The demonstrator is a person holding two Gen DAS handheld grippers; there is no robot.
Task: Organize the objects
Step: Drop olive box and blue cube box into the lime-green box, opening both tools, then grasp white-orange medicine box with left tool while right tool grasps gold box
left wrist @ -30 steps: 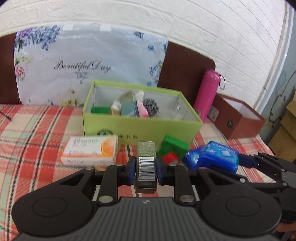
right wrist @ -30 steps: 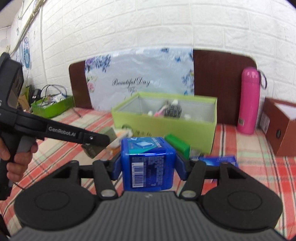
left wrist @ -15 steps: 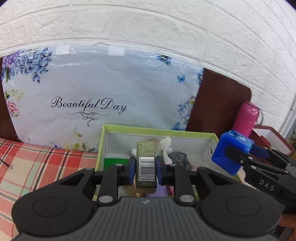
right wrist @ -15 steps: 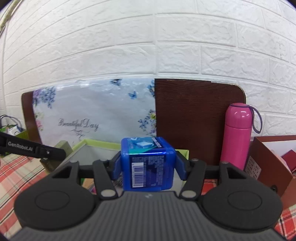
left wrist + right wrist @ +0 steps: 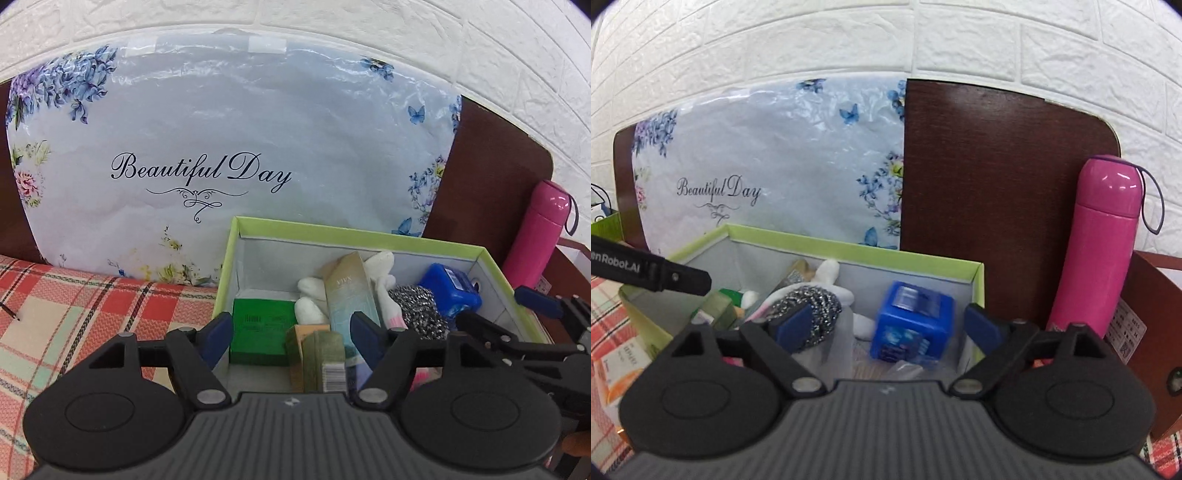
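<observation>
Left gripper [image 5: 291, 331] over near edge of green box [image 5: 369, 237], jaws opening, wide apart, pads clear of olive box [image 5: 325, 360]. Olive box between and below jaws, inside green box, barcode end toward camera, long axis running away from lens. Right gripper [image 5: 884, 326] jaws opening, nearly full spread, gripping nothing. Blue cube box [image 5: 911, 323] between pads but untouched, blurred, at green box's right end, label face up. Pink flask [image 5: 1100, 243] upright beside.

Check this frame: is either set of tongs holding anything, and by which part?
Nothing is held. Both tongs are opening over the green box: the left tongs stand clear of the small barcoded box, the right tongs clear of the blue box.
</observation>
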